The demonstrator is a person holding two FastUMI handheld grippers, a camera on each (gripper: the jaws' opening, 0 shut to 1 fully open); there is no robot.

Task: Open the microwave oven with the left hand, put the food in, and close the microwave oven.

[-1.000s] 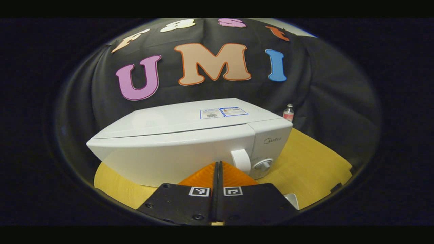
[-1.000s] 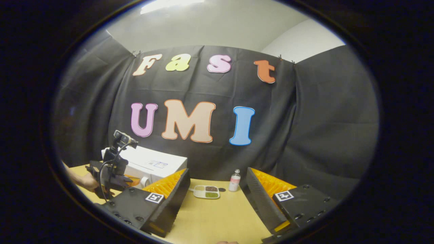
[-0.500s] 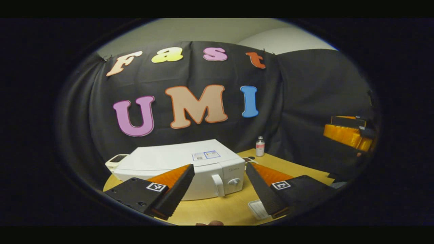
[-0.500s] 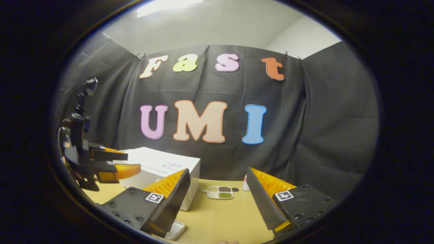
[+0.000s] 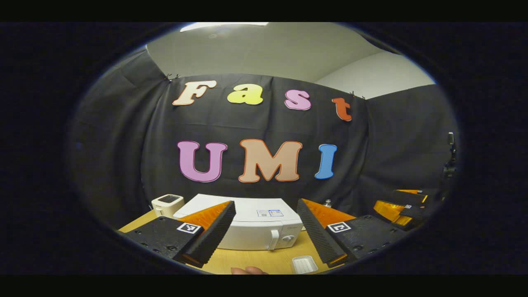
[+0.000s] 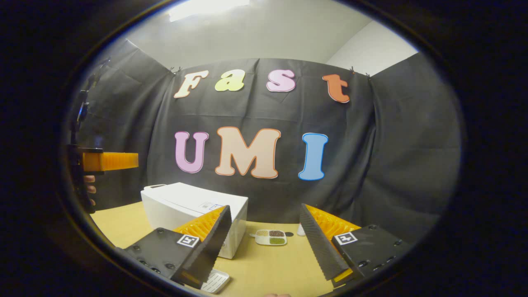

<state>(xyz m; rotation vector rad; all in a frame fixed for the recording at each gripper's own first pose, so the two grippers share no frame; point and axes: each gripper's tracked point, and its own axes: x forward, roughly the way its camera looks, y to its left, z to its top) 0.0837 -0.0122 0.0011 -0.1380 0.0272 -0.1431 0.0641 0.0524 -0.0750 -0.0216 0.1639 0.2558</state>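
Here the microwave door is shut; left gripper and right gripper, both spread wide and empty. Next, likely: left gripper reaches handle.

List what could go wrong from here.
1. The microwave oven door looks shut and the left gripper hangs open, well back from the door handle; a long reach may miss it.
2. The small white tray lies on the table in front and could get knocked.
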